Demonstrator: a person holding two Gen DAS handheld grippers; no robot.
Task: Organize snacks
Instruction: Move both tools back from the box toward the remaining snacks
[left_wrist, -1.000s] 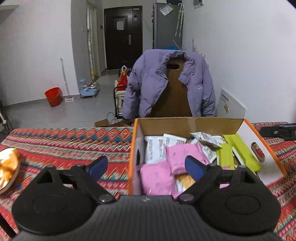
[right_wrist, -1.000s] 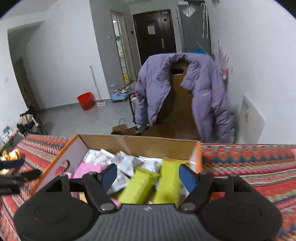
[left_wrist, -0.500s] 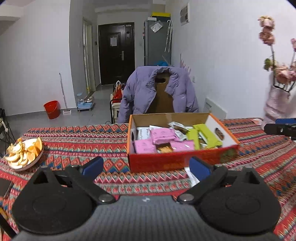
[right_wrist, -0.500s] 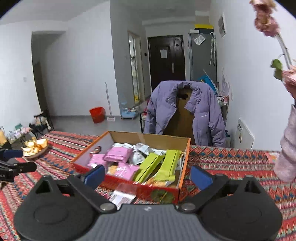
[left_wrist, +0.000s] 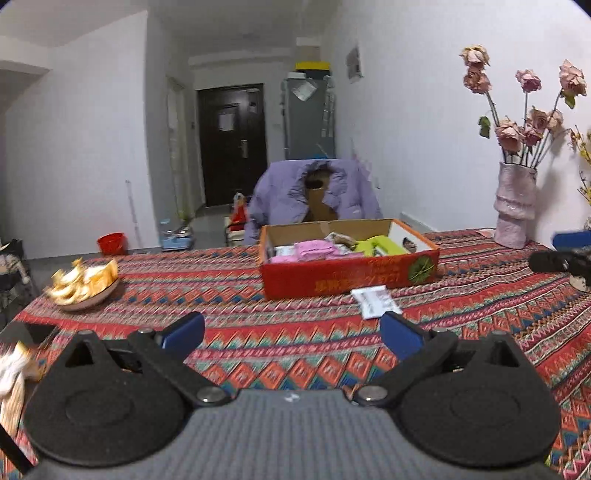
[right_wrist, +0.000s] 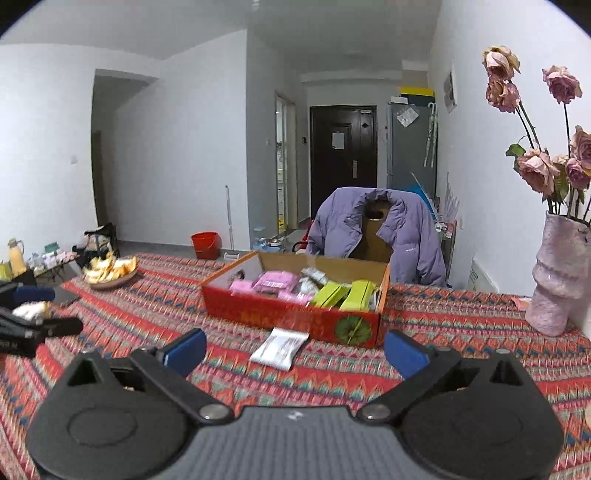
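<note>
Left wrist view: the left claw (left_wrist: 291, 334) is seen released, nothing between its blue pads. At the frame centre a red cardboard box (left_wrist: 347, 277) filled with pink and green snack packets is placed on the counter (left_wrist: 221, 302); one white packet (left_wrist: 375, 302) lies just beside its front wall. Right wrist view: the right claw (right_wrist: 295, 352) is also spread wide, and the white packet is seen at the centre.

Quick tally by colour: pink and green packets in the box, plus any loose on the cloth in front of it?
Pink packets: 3
Green packets: 2
White packet, loose in front of the box: 1
Total: 6
</note>
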